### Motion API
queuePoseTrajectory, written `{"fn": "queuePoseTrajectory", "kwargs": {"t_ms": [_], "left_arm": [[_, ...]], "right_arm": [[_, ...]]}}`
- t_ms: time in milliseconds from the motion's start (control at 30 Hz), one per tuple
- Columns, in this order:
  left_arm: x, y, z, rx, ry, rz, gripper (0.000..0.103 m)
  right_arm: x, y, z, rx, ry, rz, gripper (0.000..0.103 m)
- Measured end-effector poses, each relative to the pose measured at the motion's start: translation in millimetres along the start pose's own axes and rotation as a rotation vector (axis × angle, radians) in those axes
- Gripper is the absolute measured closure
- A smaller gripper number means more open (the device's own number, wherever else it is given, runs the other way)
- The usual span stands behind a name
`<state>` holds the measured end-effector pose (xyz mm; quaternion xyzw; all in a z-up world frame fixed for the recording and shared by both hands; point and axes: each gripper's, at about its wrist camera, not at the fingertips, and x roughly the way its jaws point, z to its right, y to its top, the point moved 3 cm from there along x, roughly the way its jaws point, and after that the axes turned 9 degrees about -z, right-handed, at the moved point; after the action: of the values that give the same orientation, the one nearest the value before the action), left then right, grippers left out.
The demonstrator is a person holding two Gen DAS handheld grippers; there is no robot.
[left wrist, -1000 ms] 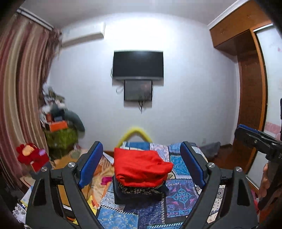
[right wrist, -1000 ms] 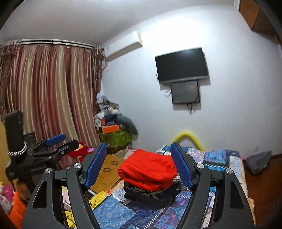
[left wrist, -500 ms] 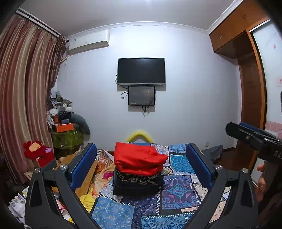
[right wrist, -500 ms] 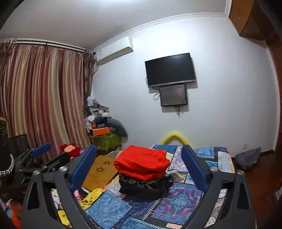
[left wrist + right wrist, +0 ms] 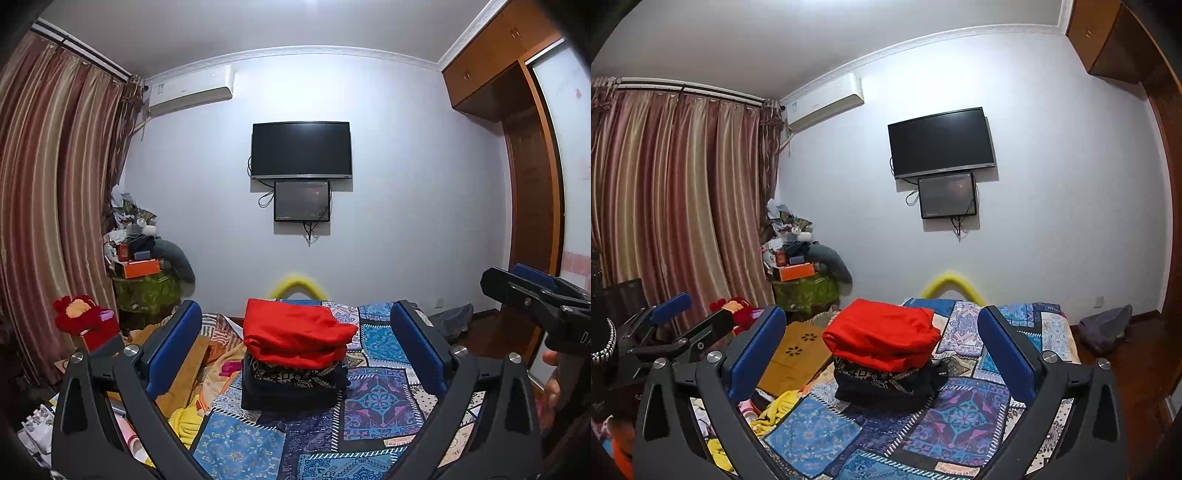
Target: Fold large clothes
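Both the left gripper (image 5: 295, 343) and right gripper (image 5: 882, 341) are hanging released and empty, framing the folded red garment (image 5: 295, 336) ahead, topping the stack (image 5: 291, 384) on the bed (image 5: 380, 391), seemingly done.

Light from overhead washed the wall (image 5: 406, 184) evenly, dimmer toward the curtains (image 5: 665, 192). Both fisheye views were sharp, bowed, with black corners.

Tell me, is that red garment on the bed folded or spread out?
Folded. The red garment sits as a compact, layered bundle atop a stack of dark folded clothes on the patchwork bedspread, its doubled edges showing.
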<state>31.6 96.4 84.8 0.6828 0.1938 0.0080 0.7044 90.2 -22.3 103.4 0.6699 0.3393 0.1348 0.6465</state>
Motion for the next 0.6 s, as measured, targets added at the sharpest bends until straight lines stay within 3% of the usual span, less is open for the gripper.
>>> {"fn": "queuePoseTrajectory", "kwargs": {"t_ms": [600], "left_arm": [[11.7, -6.4, -3.1, -0.003, -0.023, -0.022, 0.001]], "right_arm": [[-2.3, -3.4, 2.6, 0.015, -0.018, -0.030, 0.000]]}}
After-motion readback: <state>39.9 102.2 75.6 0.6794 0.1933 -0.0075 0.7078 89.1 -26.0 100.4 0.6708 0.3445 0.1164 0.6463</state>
